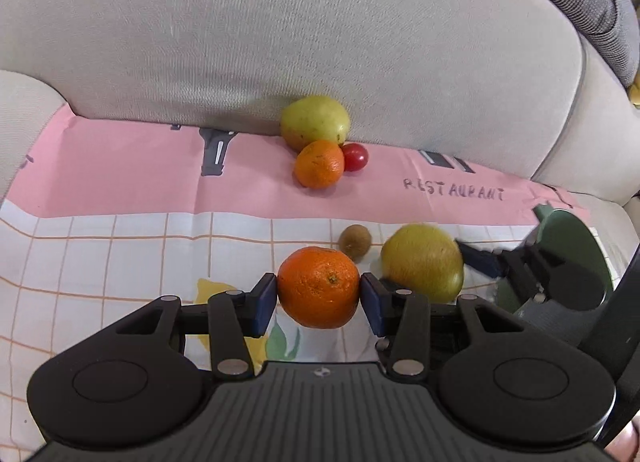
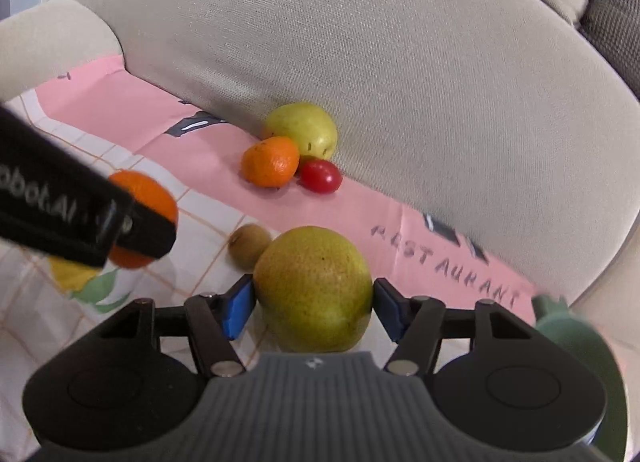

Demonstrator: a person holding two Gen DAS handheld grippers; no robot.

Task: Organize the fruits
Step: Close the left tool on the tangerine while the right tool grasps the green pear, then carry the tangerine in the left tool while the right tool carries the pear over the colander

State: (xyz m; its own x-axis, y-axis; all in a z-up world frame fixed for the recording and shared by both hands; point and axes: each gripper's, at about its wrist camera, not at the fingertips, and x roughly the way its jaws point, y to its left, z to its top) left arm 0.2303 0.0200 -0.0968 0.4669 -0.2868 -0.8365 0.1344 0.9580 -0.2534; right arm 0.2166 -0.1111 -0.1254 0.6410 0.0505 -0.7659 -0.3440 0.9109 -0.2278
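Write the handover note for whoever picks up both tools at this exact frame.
Left tool: shut on the orange.
Right tool: shut on the big pear.
By the sofa back: small pear, small orange and tomato, touching in a cluster.
Kiwi lies loose on the cloth.
Green dish at the far right.
Done: two fruits gripped. Left: place them, then the kiwi; destination unclear.

Left gripper [image 1: 319, 299] and right gripper [image 2: 313, 306] each have fingers clamped on fruit.
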